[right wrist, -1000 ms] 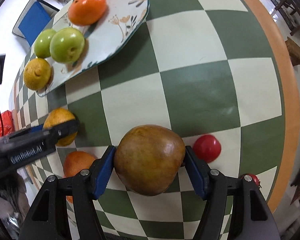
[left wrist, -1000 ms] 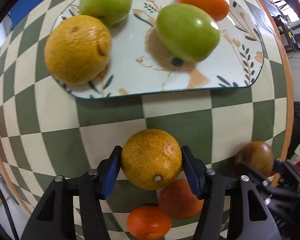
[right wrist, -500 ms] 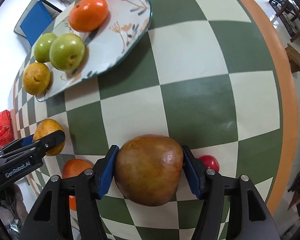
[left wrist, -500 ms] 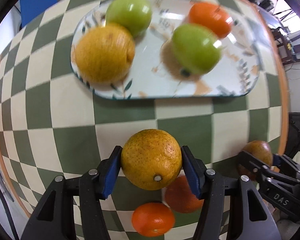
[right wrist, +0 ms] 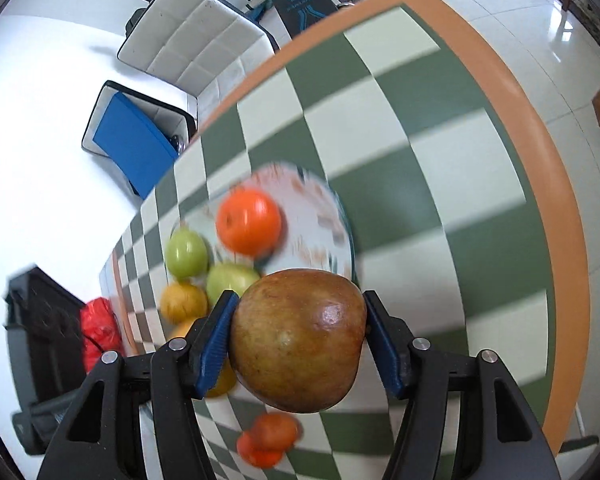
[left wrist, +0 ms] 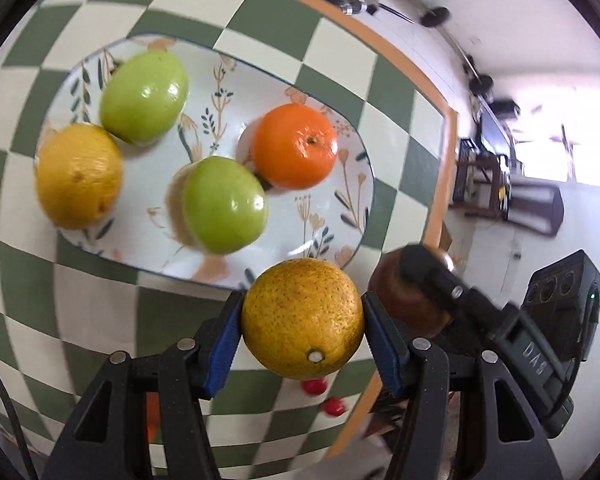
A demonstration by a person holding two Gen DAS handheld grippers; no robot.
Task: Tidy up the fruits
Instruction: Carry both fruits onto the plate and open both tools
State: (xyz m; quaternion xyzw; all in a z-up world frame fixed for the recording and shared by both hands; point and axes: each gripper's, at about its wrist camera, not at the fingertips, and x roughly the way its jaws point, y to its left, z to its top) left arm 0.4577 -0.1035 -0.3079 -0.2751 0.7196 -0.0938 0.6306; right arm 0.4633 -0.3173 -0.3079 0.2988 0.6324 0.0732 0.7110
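Both fruits are being lifted plateward; orange (left wrist: 302, 318) pinched left, pear (right wrist: 296, 340) right; free plate (left wrist: 332, 216) space at right is being targeted.

Left gripper (left wrist: 302, 320) closed on yellow orange (left wrist: 302, 318), held aloft. Right gripper (right wrist: 298, 340) clamped around brown pear (right wrist: 296, 340), raised just beside left.

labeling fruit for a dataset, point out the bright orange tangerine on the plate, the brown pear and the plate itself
bright orange tangerine (left wrist: 295, 146), left wrist view, middle of its peel
brown pear (right wrist: 298, 340), right wrist view, centre of its front skin
plate (left wrist: 352, 184), left wrist view, bare patterned part near its right rim
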